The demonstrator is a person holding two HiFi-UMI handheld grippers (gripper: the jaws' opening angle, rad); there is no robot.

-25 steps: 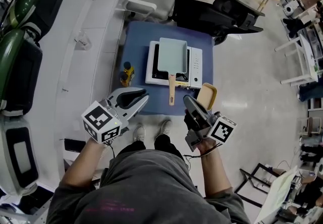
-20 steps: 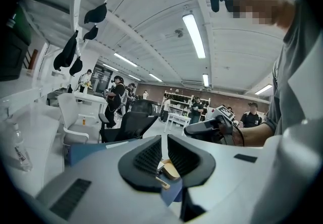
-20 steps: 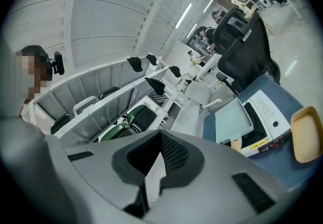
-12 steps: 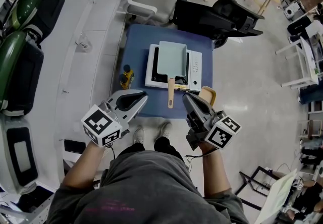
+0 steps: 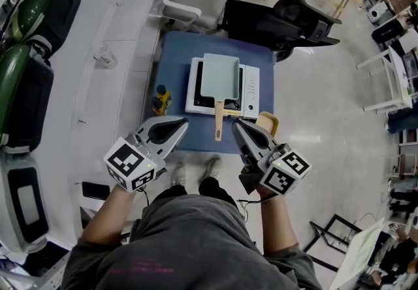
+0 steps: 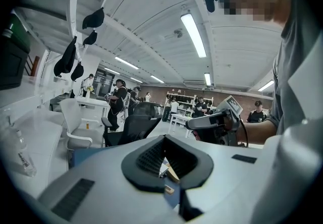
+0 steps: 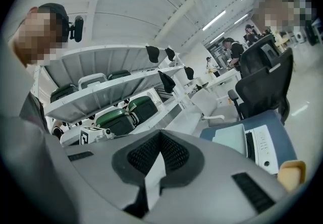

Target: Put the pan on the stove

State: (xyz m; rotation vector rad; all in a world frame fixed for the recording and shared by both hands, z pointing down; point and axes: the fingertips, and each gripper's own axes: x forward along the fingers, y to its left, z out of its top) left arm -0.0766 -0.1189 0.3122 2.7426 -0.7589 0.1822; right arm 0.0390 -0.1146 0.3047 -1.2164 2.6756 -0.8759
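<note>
The left hand-held gripper (image 5: 185, 125) is held clenched on nothing, its jaws having just been closed. A yellow bottle (image 5: 161, 98) is seen just ahead of it. The pan (image 5: 221, 75) is set on the stove (image 5: 252, 90), ahead of and between both tips, with its handle pointed back. The right hand-held gripper (image 5: 236, 124) is likewise clenched and empty.

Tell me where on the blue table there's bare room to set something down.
Bare: the strip of blue table left of the stove, behind the bottle; the band behind the stove; the front edge between bottle and pan handle. Crowded: front right, around the pan handle and tan object.
</note>
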